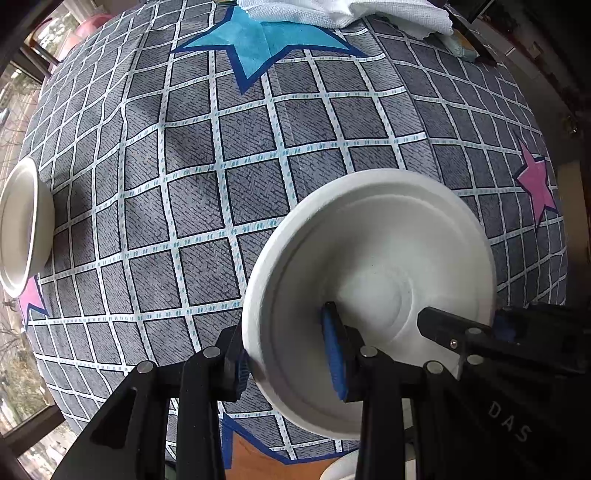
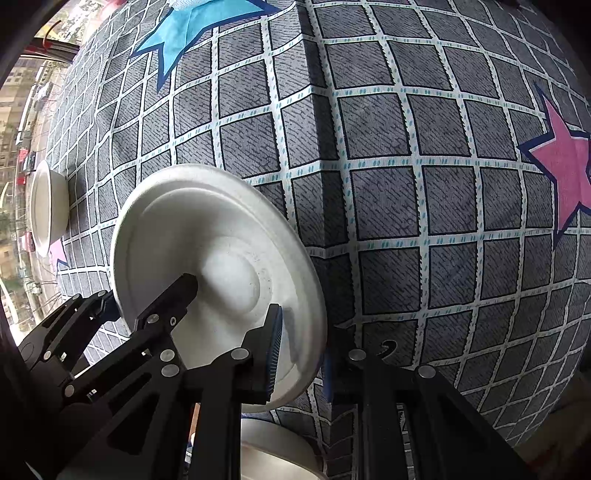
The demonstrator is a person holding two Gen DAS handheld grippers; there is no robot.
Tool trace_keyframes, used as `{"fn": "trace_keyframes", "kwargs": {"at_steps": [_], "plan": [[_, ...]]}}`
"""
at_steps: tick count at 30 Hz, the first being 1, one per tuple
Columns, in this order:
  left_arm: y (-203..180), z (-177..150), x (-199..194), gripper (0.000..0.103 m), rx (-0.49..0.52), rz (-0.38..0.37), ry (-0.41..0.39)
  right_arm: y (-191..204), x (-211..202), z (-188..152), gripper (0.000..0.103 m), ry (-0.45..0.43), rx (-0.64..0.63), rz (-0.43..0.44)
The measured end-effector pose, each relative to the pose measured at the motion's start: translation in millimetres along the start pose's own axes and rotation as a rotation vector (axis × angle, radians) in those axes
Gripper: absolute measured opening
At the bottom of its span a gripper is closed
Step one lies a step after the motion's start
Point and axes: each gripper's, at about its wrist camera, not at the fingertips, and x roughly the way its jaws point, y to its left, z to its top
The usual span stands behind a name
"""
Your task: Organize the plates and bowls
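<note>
Both of your grippers pointed almost straight down at the checked cloth (image 1: 229,147) covering the surface, and both held the same white plate (image 1: 373,266) above it.

Your left gripper (image 1: 291,354) had its fingers clenched on the plate's near-left rim: one blue-padded finger (image 1: 334,354) lay against the inside of the dish, the other sat outside the rim, with the wall pinched between them. In that same view your right gripper (image 1: 491,328) reached in from the right edge, one black finger lying over the plate's inner face and the blue pad of the other showing just beyond the right rim.

From the right wrist view, your right gripper (image 2: 303,365) was closed on the plate's (image 2: 207,229) rim, one blue pad (image 2: 275,350) pressed on the inside, the other finger behind the edge. Your left gripper (image 2: 147,295) came in from the lower left, one finger across the plate's centre and the other outside the far rim.

The plate hung tilted, not flat on the cloth. A white bowl (image 1: 20,225) stood well apart at the cloth's left edge. A second white dish (image 2: 273,450) showed partly below the held plate, under the grippers. White towels (image 1: 332,11) lay at the far edge beside a blue star (image 1: 258,48).
</note>
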Motion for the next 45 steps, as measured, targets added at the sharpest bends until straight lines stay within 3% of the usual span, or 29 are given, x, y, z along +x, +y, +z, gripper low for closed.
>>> {"fn": "trace_keyframes", "kwargs": {"at_steps": [2, 6, 16, 24, 33, 35, 38, 40, 42, 44, 45], "plan": [[-5.4, -2.1, -11.9, 0.037, 0.003, 0.002, -0.010, -19.4, -19.4, 6.2, 0.021, -0.012, -0.006, 0.001], [-18.2, 0.3, -35.4, 0.037, 0.014, 0.005, -0.034, -20.3, -45.9, 4.9, 0.021, -0.040, -0.015, 0.005], [-52.5, -37.5, -80.3, 0.037, 0.083, -0.017, -0.064, -31.0, -83.4, -53.9, 0.021, -0.065, -0.045, 0.006], [-44.5, -97.0, -79.8, 0.040, 0.181, -0.051, -0.008, -31.3, -80.5, -129.8, 0.022, -0.022, -0.023, 0.002], [-51.0, -134.3, -56.6, 0.042, 0.258, -0.069, 0.059, -43.7, -64.0, -179.7, 0.022, 0.037, 0.030, -0.016], [-53.4, -139.4, -51.3, 0.050, 0.268, -0.067, 0.077, -47.8, -60.6, -185.6, 0.022, 0.041, 0.039, -0.021], [-47.2, -147.4, -48.2, 0.075, 0.261, -0.037, 0.074, -49.4, -56.0, -190.0, 0.022, 0.034, 0.035, -0.068], [-36.3, -151.4, -50.8, 0.078, 0.248, -0.033, 0.057, -53.8, -59.0, -194.5, 0.028, 0.030, 0.035, -0.082], [-17.1, -151.1, -50.1, 0.080, 0.227, -0.030, 0.051, -61.8, -65.6, -198.4, 0.065, 0.014, 0.049, -0.111], [8.9, -144.7, -50.3, 0.081, 0.196, -0.033, 0.046, -72.1, -74.5, -200.0, 0.080, -0.016, 0.062, -0.103], [15.7, -144.4, -49.6, 0.081, 0.180, -0.031, 0.046, -76.0, -78.0, -200.5, 0.080, -0.023, 0.073, -0.094]]}}
